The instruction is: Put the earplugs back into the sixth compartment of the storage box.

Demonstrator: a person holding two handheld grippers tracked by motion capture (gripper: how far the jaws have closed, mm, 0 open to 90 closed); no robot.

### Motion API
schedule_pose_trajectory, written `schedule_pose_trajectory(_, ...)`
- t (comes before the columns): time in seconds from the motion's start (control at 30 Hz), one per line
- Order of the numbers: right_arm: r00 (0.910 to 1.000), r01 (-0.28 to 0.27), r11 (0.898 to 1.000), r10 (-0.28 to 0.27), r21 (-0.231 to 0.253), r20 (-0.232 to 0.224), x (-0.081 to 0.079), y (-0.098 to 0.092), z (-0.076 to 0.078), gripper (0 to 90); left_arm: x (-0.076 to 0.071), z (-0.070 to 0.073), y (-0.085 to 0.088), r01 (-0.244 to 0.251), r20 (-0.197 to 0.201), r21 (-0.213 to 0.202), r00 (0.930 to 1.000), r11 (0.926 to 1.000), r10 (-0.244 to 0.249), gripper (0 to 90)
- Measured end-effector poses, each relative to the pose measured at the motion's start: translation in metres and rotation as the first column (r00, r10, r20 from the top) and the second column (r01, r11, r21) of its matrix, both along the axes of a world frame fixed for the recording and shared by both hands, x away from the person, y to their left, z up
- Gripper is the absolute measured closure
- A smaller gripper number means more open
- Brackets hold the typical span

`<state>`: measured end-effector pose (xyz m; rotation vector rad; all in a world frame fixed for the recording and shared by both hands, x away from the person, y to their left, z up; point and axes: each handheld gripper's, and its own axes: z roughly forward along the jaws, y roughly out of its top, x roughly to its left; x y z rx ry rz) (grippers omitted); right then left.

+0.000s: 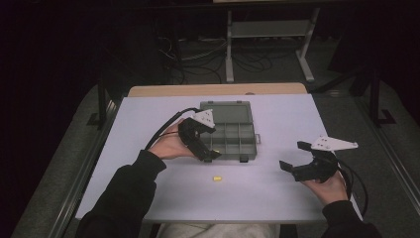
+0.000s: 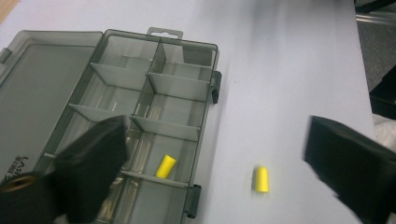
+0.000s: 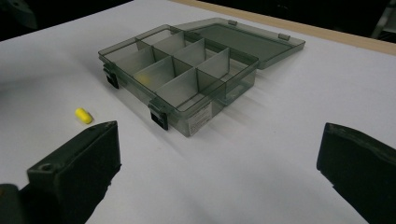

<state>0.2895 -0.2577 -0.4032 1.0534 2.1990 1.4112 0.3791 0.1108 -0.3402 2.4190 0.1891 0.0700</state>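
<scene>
Left tongs (image 2: 205, 158) standing open, empty, hovering by the compartment box (image 2: 154, 107); one yellow capsule (image 2: 165, 166) lying inside; second capsule (image 2: 261, 179) lying upright-axised on the table (image 2: 289, 70), between the jaws; right tongs (image 3: 219, 177) open, farther.

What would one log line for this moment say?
left gripper: open, empty | yellow piece: inside box | second yellow piece: on table | right gripper: open

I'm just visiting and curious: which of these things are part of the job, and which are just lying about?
Part of the job:
- compartment box, lid open
- yellow piece in the box
- yellow piece on the table
- left gripper, open
- right gripper, open

Just lying about:
- cables on the floor
- metal stand
</scene>
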Motion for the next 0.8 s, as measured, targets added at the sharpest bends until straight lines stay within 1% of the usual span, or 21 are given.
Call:
schedule_pose_trajectory(0.03,1.0,0.0,1.0,0.0,0.0,0.0,0.0,0.0,0.0,0.0,-0.001,0.0,0.0,-0.009,-0.007,0.008,0.9999,0.9999,0.009,1.3)
schedule_pose_trajectory(0.07,1.0,0.001,1.0,-0.001,0.001,-0.002,0.0,0.0,0.0,0.0,-0.002,0.0,0.0,-0.013,0.0,0.018,0.9999,0.9998,0.013,0.0)
schedule_pose_trajectory(0.1,1.0,0.0,1.0,0.0,0.001,-0.002,0.0,0.0,0.0,0.0,-0.004,0.0,0.0,-0.011,0.011,0.02,0.9999,0.9997,0.011,0.0)
schedule_pose_trajectory(0.2,1.0,0.0,1.0,0.0,0.003,0.0,0.0,0.0,0.0,0.0,-0.008,-0.002,0.002,-0.019,0.016,0.008,0.9997,0.9998,0.019,0.0)
schedule_pose_trajectory(0.27,1.0,-0.002,1.0,0.002,0.002,0.0,0.0,0.0,0.0,0.0,-0.011,-0.005,0.003,-0.02,0.018,0.008,0.9997,0.9998,0.02,0.0)
schedule_pose_trajectory(0.43,1.0,-0.002,1.0,0.002,0.002,-0.001,0.0,0.0,0.0,0.0,-0.016,-0.012,0.004,-0.022,0.037,0.027,0.9991,0.9994,0.021,0.0)
schedule_pose_trajectory(0.67,1.0,-0.004,1.0,0.004,0.0,-0.005,0.0,0.0,0.0,0.0,-0.026,-0.022,0.001,-0.009,0.05,0.04,0.9987,0.9991,0.007,0.0)
schedule_pose_trajectory(0.8,1.0,-0.003,1.0,0.003,-0.002,-0.004,0.0,0.0,0.0,0.0,-0.032,-0.028,-0.002,0.01,0.051,0.056,0.9986,0.9984,-0.013,0.0)
